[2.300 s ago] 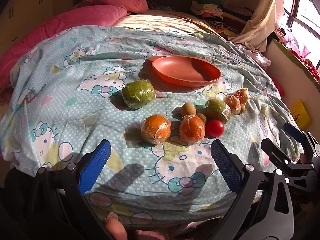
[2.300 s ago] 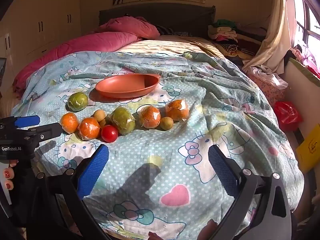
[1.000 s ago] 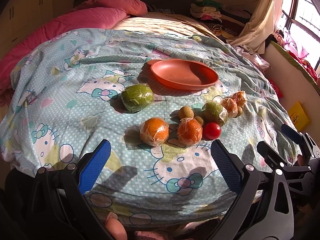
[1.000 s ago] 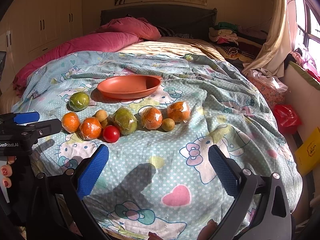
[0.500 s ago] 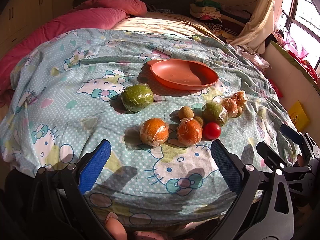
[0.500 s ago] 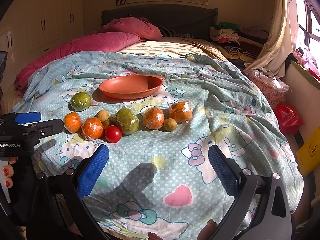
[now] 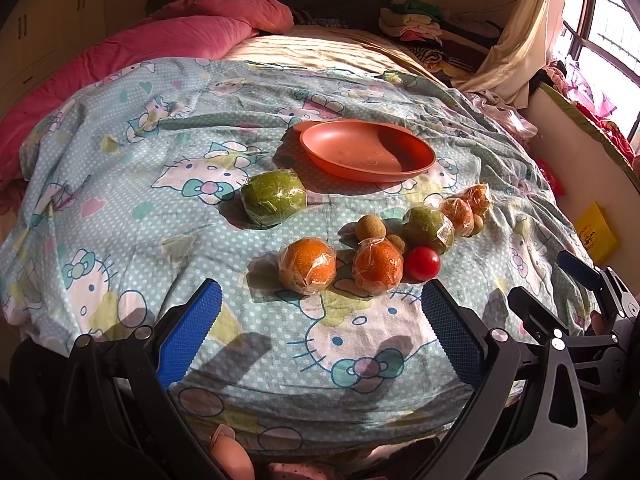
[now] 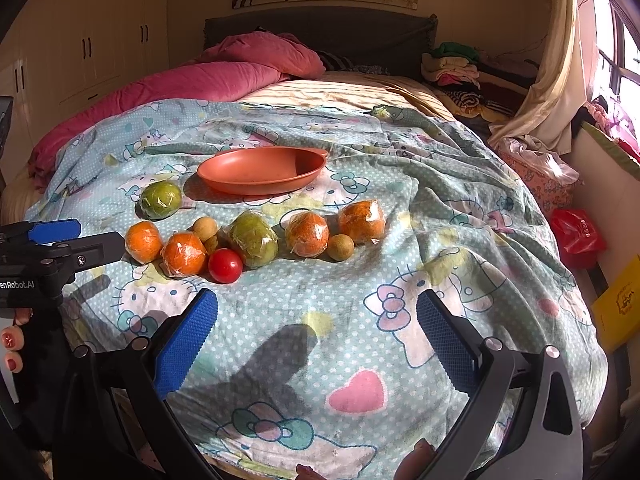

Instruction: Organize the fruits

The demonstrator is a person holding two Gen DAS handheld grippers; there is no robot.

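Observation:
An empty orange-red oval plate (image 7: 368, 155) (image 8: 262, 170) lies on the cartoon-cat bedspread (image 7: 120, 208). In front of it are several fruits: a wrapped green citrus (image 7: 274, 198) (image 8: 161, 199), two wrapped oranges (image 7: 307, 266) (image 7: 377, 266), a red tomato (image 7: 424, 263) (image 8: 225, 265), another wrapped green fruit (image 7: 428, 229) (image 8: 253, 239), small brown round fruits (image 7: 371, 227) (image 8: 340, 247) and two more wrapped oranges (image 8: 307, 233) (image 8: 362, 221). My left gripper (image 7: 320, 320) is open, just short of the oranges. My right gripper (image 8: 316, 326) is open over bare bedspread, right of the fruit row.
Pink pillows and a quilt (image 8: 224, 76) lie at the bed's head. Folded clothes (image 8: 456, 66) and a curtain (image 8: 548, 80) stand at the right. A red bag (image 8: 578, 236) and a yellow box (image 8: 618, 304) sit beside the bed. Cupboards (image 8: 80, 40) line the left wall.
Both views have shifted slightly, with the fruits and plate sitting a little lower and nearer in the frames. Both grippers stay open and nothing on the bed has moved.

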